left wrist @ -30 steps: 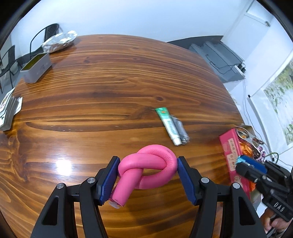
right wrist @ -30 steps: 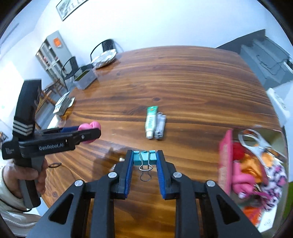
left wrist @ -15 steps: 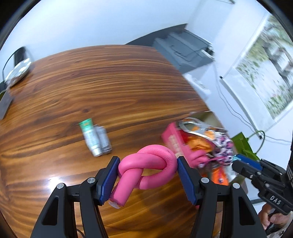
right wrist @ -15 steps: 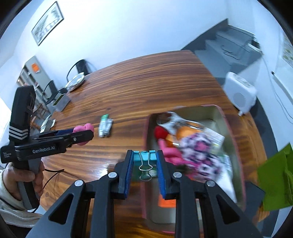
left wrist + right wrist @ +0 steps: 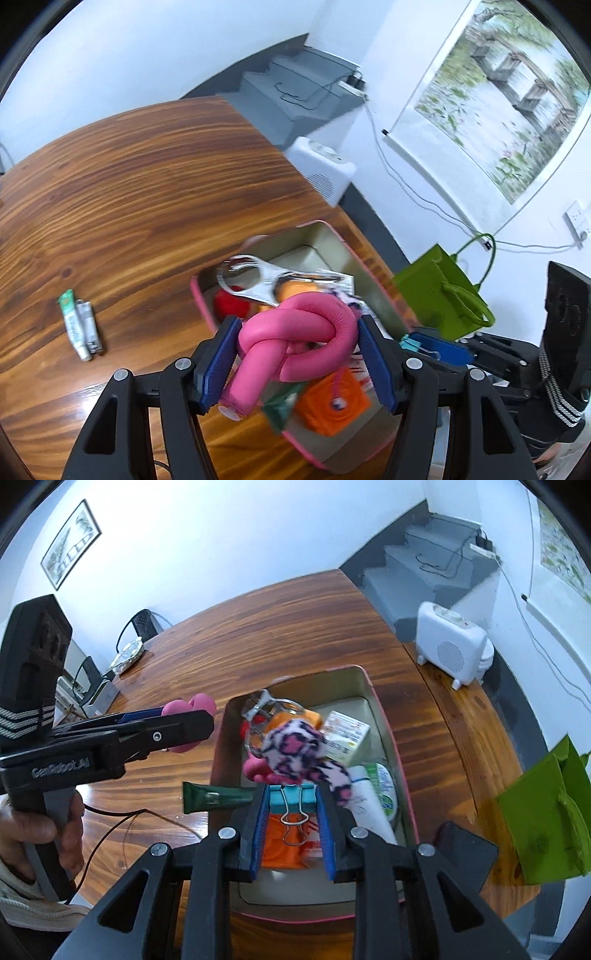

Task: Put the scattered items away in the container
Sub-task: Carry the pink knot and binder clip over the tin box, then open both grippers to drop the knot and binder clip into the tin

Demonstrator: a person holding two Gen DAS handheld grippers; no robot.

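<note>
My left gripper (image 5: 299, 360) is shut on a knotted pink foam tube (image 5: 295, 341) and holds it above the near end of the pink-rimmed tin box (image 5: 332, 230). My right gripper (image 5: 291, 805) is shut on a teal binder clip (image 5: 291, 800), held over the same box (image 5: 384, 720). The box holds several items: metal opener (image 5: 255, 278), orange piece (image 5: 332, 402), pink leopard-print fabric (image 5: 299, 749), white tube (image 5: 373, 797). A green-capped tube (image 5: 74, 323) and a silver lighter (image 5: 88, 325) lie on the table left of the box.
A green paper bag (image 5: 443, 299) stands at the table's right edge beside the box. A white heater (image 5: 448, 646) sits on the floor beyond the table. A dark green tube (image 5: 218, 799) pokes over the box's left rim. A foil dish (image 5: 127, 657) sits far back left.
Both grippers have swung right from the open table to above the box, each still holding its item. The green-capped tube and lighter stay on the table, now far left.
</note>
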